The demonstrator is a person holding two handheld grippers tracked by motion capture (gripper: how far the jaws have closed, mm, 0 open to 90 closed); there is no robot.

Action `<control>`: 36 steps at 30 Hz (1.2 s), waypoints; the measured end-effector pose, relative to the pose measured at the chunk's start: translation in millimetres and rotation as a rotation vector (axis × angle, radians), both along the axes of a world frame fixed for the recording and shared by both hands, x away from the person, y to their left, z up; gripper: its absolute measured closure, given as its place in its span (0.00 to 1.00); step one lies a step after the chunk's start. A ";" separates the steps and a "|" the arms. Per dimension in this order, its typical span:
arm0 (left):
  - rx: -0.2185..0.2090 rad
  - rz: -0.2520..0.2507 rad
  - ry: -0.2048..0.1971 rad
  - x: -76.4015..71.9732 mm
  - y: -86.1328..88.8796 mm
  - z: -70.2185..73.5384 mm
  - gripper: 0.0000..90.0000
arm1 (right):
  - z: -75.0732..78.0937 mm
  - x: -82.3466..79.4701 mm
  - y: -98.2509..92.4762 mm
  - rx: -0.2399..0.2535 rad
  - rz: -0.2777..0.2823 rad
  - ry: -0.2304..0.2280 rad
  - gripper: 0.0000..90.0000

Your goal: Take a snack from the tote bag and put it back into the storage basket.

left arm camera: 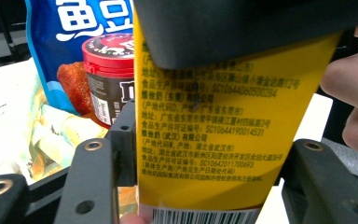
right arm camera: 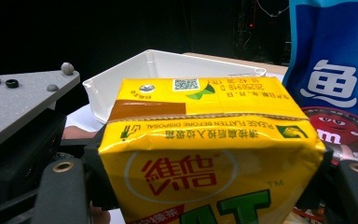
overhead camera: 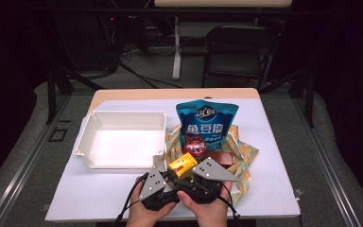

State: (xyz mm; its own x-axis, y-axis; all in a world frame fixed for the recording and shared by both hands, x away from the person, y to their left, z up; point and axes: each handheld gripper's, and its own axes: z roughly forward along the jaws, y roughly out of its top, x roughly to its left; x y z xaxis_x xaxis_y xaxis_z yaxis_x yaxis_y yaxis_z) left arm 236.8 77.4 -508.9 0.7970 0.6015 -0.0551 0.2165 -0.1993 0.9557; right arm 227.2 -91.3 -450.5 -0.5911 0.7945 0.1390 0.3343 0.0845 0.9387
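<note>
Yellow drink carton (overhead camera: 182,165), just right of the white bin (overhead camera: 123,138), is clamped in the right tool (overhead camera: 189,174); left tool (overhead camera: 163,178) brackets it, not yet pressing.

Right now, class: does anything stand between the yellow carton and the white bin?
Nothing visible does. The carton sits between both grippers, right gripper clamped on it, and the bin lies just to its left, rim open, with bare table between.

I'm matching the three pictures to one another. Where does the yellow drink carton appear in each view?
High view: the yellow drink carton sits low at centre, between the two grippers.
Left gripper view: centre, its printed side facing the camera.
Right gripper view: lower centre, front and top showing.
Shared landmark: the blue snack bag.
</note>
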 end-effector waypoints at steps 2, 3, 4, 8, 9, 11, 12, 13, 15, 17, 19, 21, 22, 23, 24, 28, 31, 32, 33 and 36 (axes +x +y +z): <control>0.004 -0.005 -0.001 0.4 1.0 0.0 0.54 | -0.7 0.1 0.1 0.000 0.003 -0.002 0.32; 0.012 0.006 -0.006 0.3 1.0 0.0 0.54 | -1.2 0.5 0.1 0.001 0.005 -0.005 0.31; 0.013 -0.009 0.000 1.4 2.0 0.0 0.55 | -1.6 0.9 0.1 0.002 0.005 -0.004 0.31; 0.034 -0.002 0.018 3.4 4.3 -1.6 0.56 | -2.2 3.6 -0.3 -0.001 0.015 0.000 0.29; 0.029 -0.004 0.030 4.7 5.4 -2.8 0.56 | -1.9 3.6 -0.8 0.003 0.017 -0.010 0.28; 0.010 -0.006 0.048 6.9 8.1 -5.2 0.57 | -0.4 3.5 -2.3 0.003 0.015 -0.021 0.24; 0.008 -0.007 0.052 7.8 9.4 -5.6 0.57 | 0.4 3.6 -3.8 0.008 0.016 -0.022 0.23; 0.012 0.013 0.048 7.6 9.8 -5.6 0.57 | 1.0 3.8 -5.5 0.014 0.020 -0.022 0.22; 0.007 0.010 0.047 8.8 12.7 -4.8 0.57 | 1.7 4.0 -7.9 0.021 0.033 -0.021 0.20; 0.001 0.026 0.046 9.1 16.4 -3.8 0.57 | 2.2 3.1 -10.5 0.037 0.051 -0.029 0.18; 0.004 0.021 0.051 10.4 21.2 -2.9 0.57 | 3.8 1.9 -13.3 0.043 0.065 -0.037 0.17; -0.015 0.043 0.054 11.0 25.4 -3.6 0.57 | 5.7 -0.2 -15.6 0.055 0.068 -0.049 0.17; -0.011 0.047 0.053 12.0 28.2 -3.4 0.57 | 6.7 -0.9 -17.3 0.049 0.066 -0.056 0.17; -0.017 0.056 0.056 12.8 29.9 -3.4 0.57 | 7.2 -1.1 -19.0 0.047 0.067 -0.057 0.17; -0.017 0.058 0.058 13.9 32.2 -3.1 0.57 | 7.5 -0.9 -21.4 0.046 0.070 -0.056 0.17; -0.024 0.076 0.052 16.3 39.8 -2.0 0.57 | 5.9 -0.8 -33.5 0.052 0.059 -0.055 0.17; -0.033 0.080 0.053 19.3 46.2 -1.1 0.57 | 3.9 0.1 -44.6 0.040 0.051 -0.053 0.17; -0.040 0.096 0.055 19.5 47.4 -1.0 0.57 | 3.2 1.1 -49.6 0.030 0.049 -0.054 0.17; -0.043 0.097 0.054 20.4 49.1 -0.7 0.57 | 2.8 1.8 -54.0 0.023 0.045 -0.055 0.17; -0.049 0.107 0.052 22.5 55.4 0.8 0.57 | 0.6 3.2 -66.0 0.004 0.019 -0.063 0.17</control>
State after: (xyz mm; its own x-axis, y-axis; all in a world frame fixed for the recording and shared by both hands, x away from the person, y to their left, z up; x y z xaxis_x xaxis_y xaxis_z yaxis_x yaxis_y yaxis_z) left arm 259.4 132.8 -508.0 0.7236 0.6785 -0.1265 0.2839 -0.1255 0.9506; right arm 230.4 -157.4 -449.9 -0.6141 0.7823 0.1041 0.2730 0.0868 0.9581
